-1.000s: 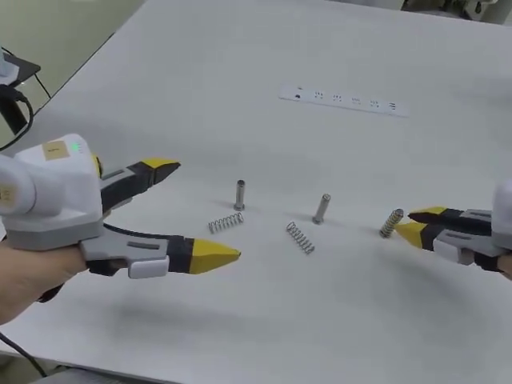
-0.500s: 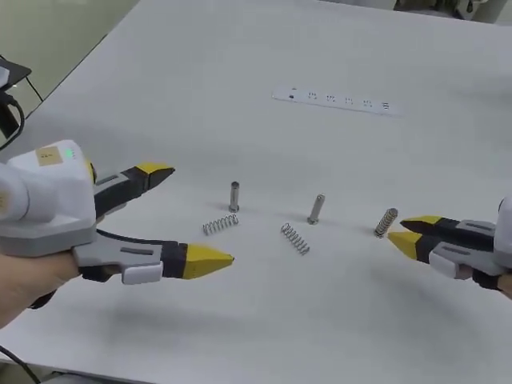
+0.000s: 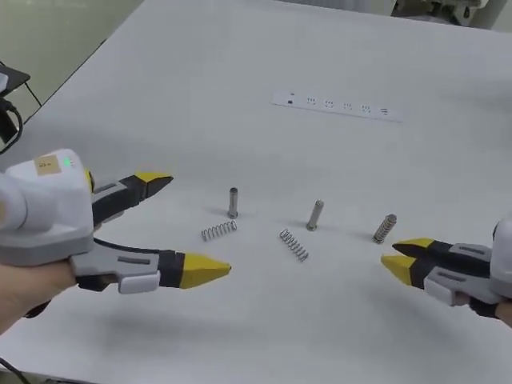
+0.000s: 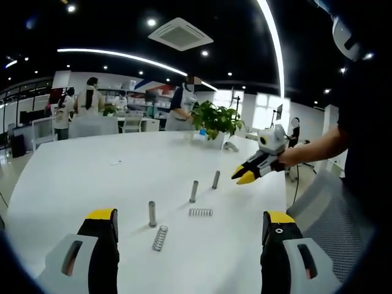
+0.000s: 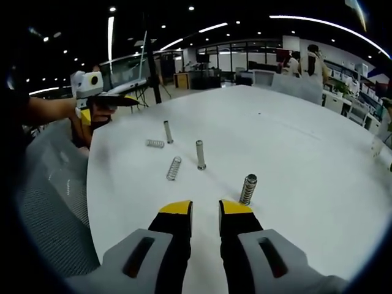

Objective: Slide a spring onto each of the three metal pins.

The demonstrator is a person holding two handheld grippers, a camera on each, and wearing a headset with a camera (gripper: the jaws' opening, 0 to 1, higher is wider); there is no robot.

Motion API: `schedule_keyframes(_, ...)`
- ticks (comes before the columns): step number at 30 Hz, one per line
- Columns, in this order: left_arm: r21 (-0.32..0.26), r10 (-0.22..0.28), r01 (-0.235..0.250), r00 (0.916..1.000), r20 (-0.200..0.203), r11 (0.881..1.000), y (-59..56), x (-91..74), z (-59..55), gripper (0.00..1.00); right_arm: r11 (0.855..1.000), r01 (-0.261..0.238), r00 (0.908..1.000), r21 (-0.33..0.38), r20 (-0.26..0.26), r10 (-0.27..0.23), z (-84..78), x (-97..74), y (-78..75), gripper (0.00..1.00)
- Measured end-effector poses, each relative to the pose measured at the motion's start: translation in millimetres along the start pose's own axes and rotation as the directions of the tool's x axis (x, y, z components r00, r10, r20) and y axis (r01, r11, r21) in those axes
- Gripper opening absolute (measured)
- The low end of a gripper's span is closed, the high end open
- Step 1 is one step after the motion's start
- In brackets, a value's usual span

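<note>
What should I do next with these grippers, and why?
Probably bring the open left gripper down over the loose spring lying beside the left pin and close on it. The right pin already wears a spring; two pins stand bare, and that spring lies nearest the left jaws.

White table, silver metal pins, grey coiled springs, yellow-tipped black fingers

One sprung pin, two bare
The left claw gapes wide; the right claw, jaws barely parted, sits close by the sprung pin without touching it. The left pin and middle pin are bare, with the left spring and middle spring lying just nearer.
</note>
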State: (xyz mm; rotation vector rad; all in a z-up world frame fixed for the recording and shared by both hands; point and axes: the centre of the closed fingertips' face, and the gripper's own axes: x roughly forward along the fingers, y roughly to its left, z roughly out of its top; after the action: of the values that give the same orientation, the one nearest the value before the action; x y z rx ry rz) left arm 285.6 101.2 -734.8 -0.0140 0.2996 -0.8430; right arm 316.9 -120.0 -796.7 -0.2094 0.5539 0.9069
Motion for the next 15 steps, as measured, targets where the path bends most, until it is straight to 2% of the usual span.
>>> schedule_keyframes(6,-0.002,-0.004,0.004,1.0000,0.003,1.000,-1.2,0.8,0.0,0.95,1.000,-0.010,0.9999,0.009,0.003,0.010,-4.3,6.0,4.1,0.15)
schedule_keyframes(9,-0.004,-0.012,0.012,0.9999,0.002,1.000,-2.7,0.3,-2.1,0.96,1.000,-0.028,0.9996,0.013,0.004,0.028,-4.0,11.9,11.7,0.15)
schedule_keyframes(11,-0.019,-0.024,0.024,0.9995,0.019,1.000,-5.0,-0.5,-0.9,0.96,0.999,-0.040,0.9992,0.011,0.005,0.040,-3.2,16.9,17.6,0.15)
schedule_keyframes(15,-0.016,-0.028,0.028,0.9996,0.009,0.999,-6.2,-1.2,-2.3,0.96,0.998,-0.069,0.9976,0.004,-0.001,0.069,-1.7,26.6,27.9,0.15)
